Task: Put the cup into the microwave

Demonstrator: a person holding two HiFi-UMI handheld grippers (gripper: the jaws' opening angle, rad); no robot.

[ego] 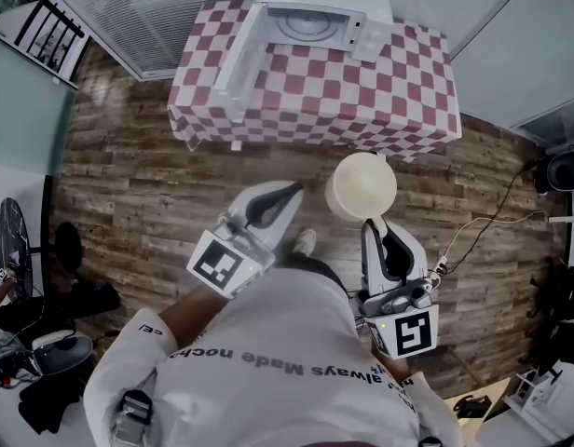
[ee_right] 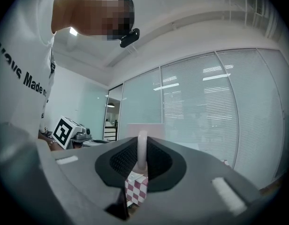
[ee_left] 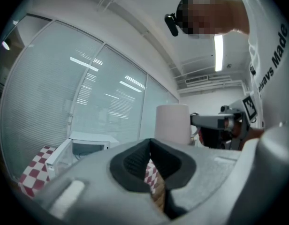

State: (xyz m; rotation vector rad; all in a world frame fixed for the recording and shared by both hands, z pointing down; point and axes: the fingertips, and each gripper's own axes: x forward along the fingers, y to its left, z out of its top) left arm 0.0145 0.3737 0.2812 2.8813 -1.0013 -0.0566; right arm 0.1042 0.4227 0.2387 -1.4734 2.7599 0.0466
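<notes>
A cream cup [ego: 360, 186] hangs over the wooden floor, short of the table. My right gripper [ego: 372, 225] is shut on the cup's handle [ee_right: 141, 148], which stands upright between the jaws in the right gripper view. The white microwave [ego: 310, 17] sits on the red-and-white checked table [ego: 362, 101] with its door [ego: 239, 59] swung wide open to the left and its turntable showing. My left gripper [ego: 289, 192] is shut on nothing, just left of the cup. In the left gripper view the cup [ee_left: 172, 124] and the microwave [ee_left: 88, 146] show beyond the closed jaws.
The tablecloth's front edge [ego: 306, 138] hangs between me and the microwave. White cables [ego: 473, 236] trail over the floor at the right. Dark equipment [ego: 45, 343] stands at the lower left, and glass partitions with blinds [ego: 157, 17] run behind the table.
</notes>
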